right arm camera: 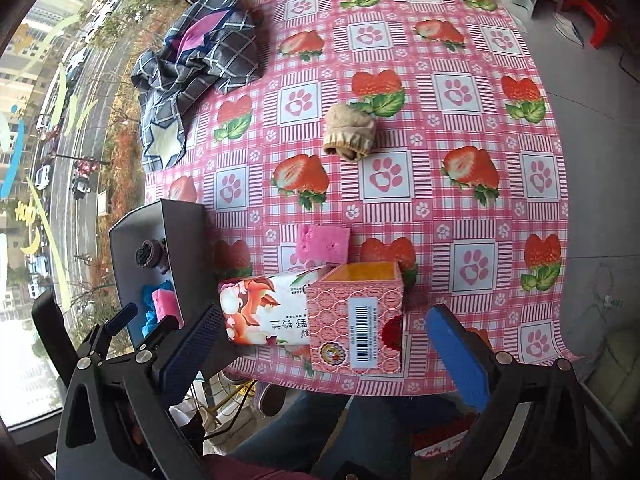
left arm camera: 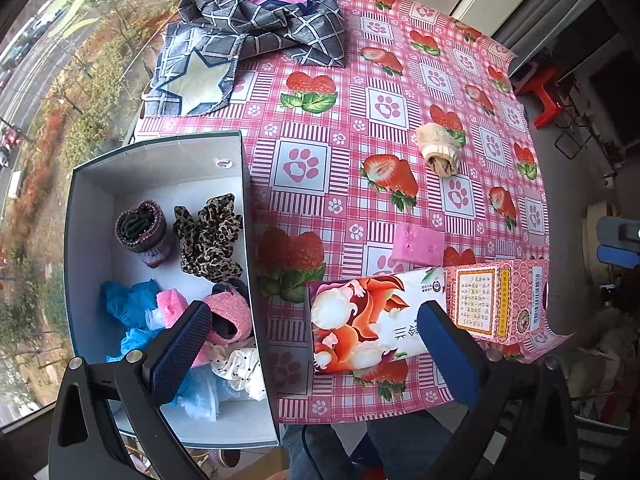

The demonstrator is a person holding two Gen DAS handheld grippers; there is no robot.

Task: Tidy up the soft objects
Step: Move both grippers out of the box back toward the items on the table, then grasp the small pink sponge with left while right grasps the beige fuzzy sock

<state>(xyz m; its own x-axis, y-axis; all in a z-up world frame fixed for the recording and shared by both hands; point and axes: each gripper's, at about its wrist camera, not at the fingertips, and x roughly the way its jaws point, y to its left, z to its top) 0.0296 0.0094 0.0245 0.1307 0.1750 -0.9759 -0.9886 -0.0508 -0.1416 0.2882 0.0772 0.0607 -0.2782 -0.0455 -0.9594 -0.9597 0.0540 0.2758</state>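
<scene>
Left claw (left arm camera: 316, 344) released, jaws wide apart, hovering over the near edge of the counter (left arm camera: 400, 92); one blue pad (left arm camera: 182, 354) above the open grey box (left arm camera: 160, 156), the other pad above the flowered carton (left arm camera: 376, 320). Nothing between the pads.

Right claw (right arm camera: 320, 344) likewise released, gaping, holding nothing, poised off the near edge with the pink patterned carton (right arm camera: 356, 320) framed between its pads.

Grey box set at the near left corner of the counter, overhanging the edge. Inside: a rolled dark sock (left arm camera: 140, 232) and a leopard scrunchie (left arm camera: 210, 236) toward the far wall; blue plastic covers (left arm camera: 128, 304), a pink sponge (left arm camera: 170, 306), a pink fuzzy sock (left arm camera: 232, 314) and a white dotted scrunchie (left arm camera: 240, 364) toward the near wall.

Outside the box, on the strawberry and paw-print cloth: a second pink sponge (right arm camera: 322, 244) just behind the two cartons, close to the near edge; a rolled beige sock (right arm camera: 350, 132) alone around the middle of the counter, well apart from the rest; a crumpled grey checked fabric (left arm camera: 256, 24) with a pale star patch, heaped at the far left corner.

Both cartons lying side by side, touching, along the near edge, right of the box
</scene>
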